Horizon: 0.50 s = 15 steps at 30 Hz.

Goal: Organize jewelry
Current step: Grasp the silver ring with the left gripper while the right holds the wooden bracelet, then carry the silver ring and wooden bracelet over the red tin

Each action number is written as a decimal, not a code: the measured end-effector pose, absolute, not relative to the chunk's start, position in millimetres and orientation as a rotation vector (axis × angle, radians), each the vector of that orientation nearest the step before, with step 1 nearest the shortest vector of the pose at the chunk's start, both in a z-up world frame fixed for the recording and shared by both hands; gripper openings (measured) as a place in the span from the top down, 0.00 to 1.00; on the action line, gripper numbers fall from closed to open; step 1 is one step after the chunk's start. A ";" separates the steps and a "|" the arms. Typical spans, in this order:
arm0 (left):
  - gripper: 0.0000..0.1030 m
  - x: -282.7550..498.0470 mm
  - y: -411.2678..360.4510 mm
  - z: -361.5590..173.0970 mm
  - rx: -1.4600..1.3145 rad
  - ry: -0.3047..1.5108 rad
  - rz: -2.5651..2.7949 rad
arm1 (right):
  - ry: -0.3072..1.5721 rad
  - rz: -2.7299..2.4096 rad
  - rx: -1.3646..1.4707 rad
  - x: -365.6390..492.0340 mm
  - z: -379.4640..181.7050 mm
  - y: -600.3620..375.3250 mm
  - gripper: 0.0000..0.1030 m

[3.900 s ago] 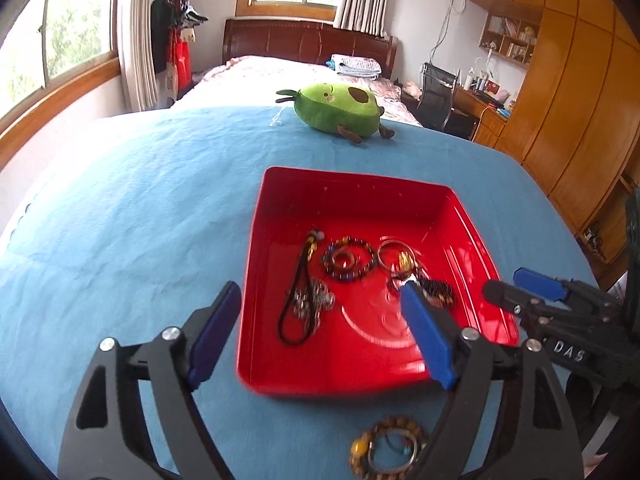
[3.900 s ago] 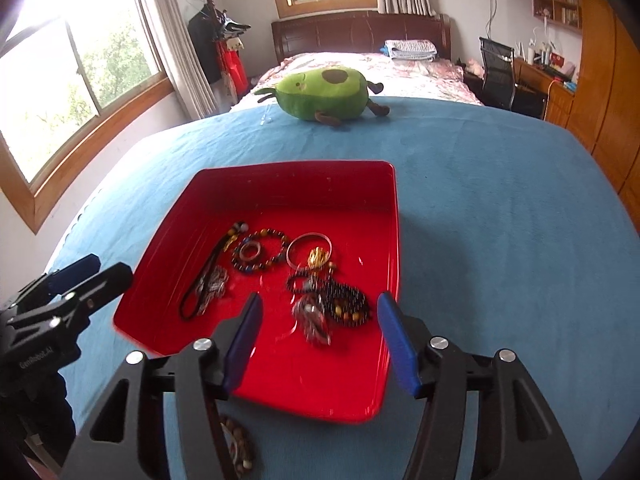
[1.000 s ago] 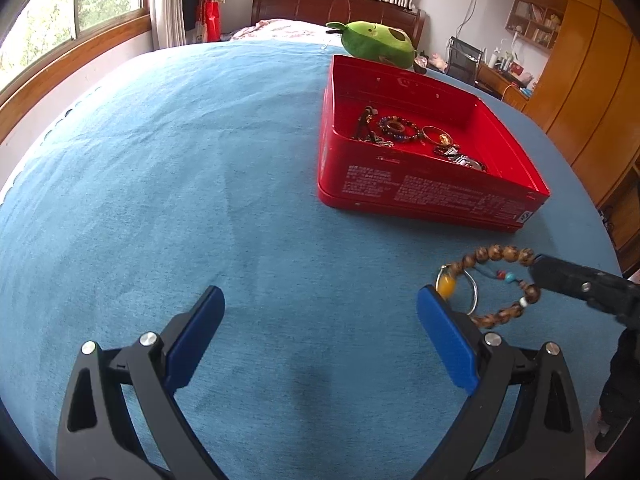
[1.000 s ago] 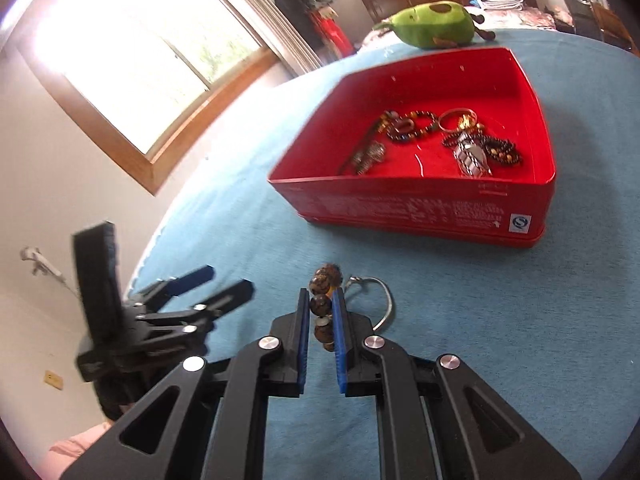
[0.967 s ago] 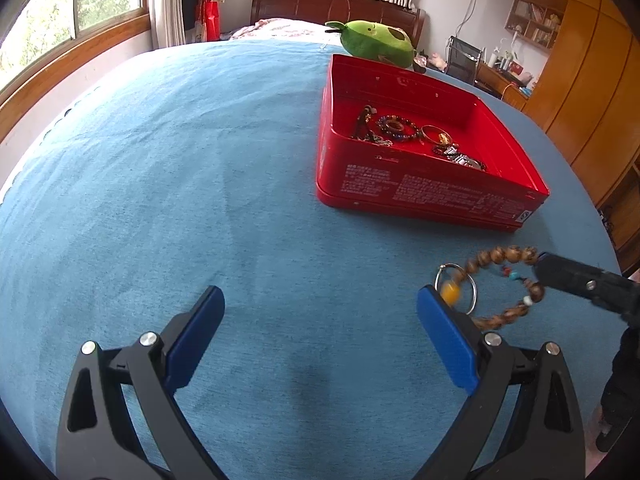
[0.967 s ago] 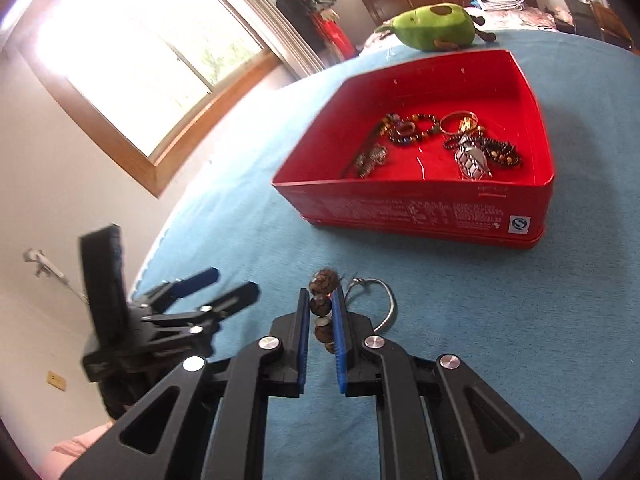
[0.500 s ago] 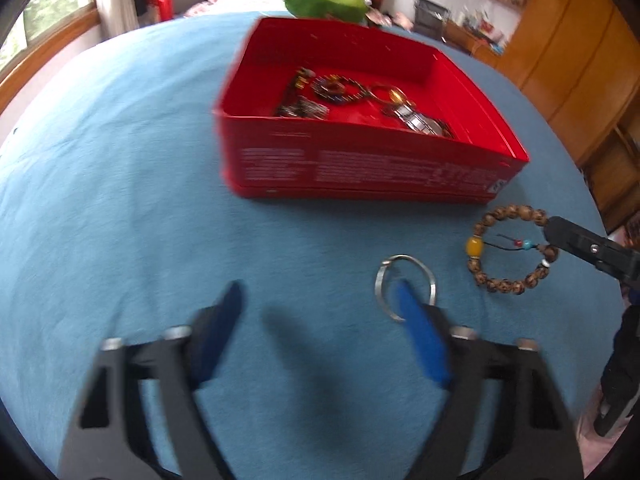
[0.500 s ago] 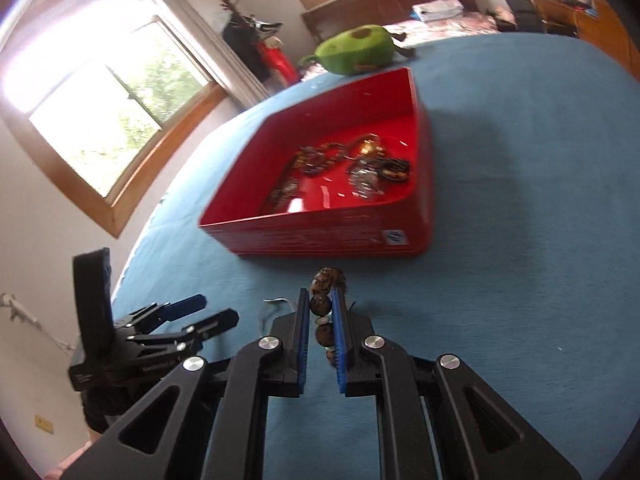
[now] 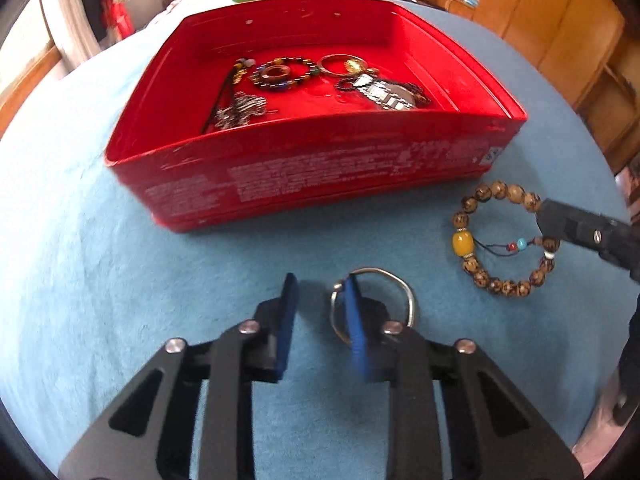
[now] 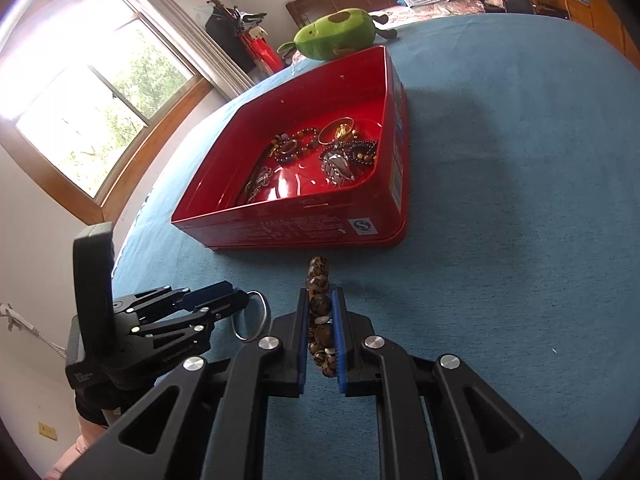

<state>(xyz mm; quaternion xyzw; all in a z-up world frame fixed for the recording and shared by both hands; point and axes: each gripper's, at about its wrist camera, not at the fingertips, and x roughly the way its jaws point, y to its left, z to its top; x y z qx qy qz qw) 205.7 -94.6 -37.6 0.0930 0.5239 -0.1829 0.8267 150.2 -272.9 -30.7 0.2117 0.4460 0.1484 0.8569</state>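
Observation:
A red tin tray (image 9: 320,172) with several bracelets, rings and a watch inside sits on the blue cloth; it also shows in the right wrist view (image 10: 304,224). My right gripper (image 10: 320,320) is shut on a brown wooden bead bracelet (image 10: 319,308), held upright just in front of the tray; the bracelet (image 9: 500,236) with its yellow bead shows in the left wrist view too. My left gripper (image 9: 318,300) is partly closed, its jaws still apart, with its right finger inside a silver ring bangle (image 9: 400,284) that lies on the cloth (image 10: 260,312).
A green avocado plush toy (image 10: 340,34) lies beyond the tray's far end. A window and wooden sill are at the left, wooden wardrobes (image 9: 560,20) at the right. The blue cloth (image 10: 520,160) stretches right of the tray.
My left gripper has moved in toward the silver bangle and narrowed from wide open to a small gap, one finger now inside the ring. The right gripper still holds the bead bracelet.

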 end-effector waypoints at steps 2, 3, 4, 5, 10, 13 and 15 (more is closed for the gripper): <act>0.95 205.9 -95.5 -38.4 0.190 1.118 -0.409 | 0.938 0.313 0.447 149.5 -31.0 -273.6 0.89; 0.96 206.8 -94.4 -38.4 0.182 1.120 -0.413 | 0.939 0.313 0.447 149.7 -31.6 -273.6 0.89; 0.96 207.4 -92.9 -38.3 0.176 1.120 -0.418 | 0.940 0.311 0.448 149.9 -31.8 -272.8 0.89; 0.96 207.3 -92.7 -38.3 0.171 1.120 -0.421 | 0.943 0.310 0.447 150.3 -32.6 -272.5 0.90; 0.96 209.0 -75.3 -38.2 0.128 1.120 -0.401 | 0.989 0.268 0.439 156.3 -44.5 -273.1 0.89; 0.96 212.5 -73.6 -40.0 0.117 1.121 -0.391 | 1.026 0.251 0.427 160.3 -53.3 -270.6 0.89; 0.96 212.8 -74.4 -41.0 0.120 1.117 -0.386 | 1.052 0.243 0.414 162.6 -59.0 -267.1 0.89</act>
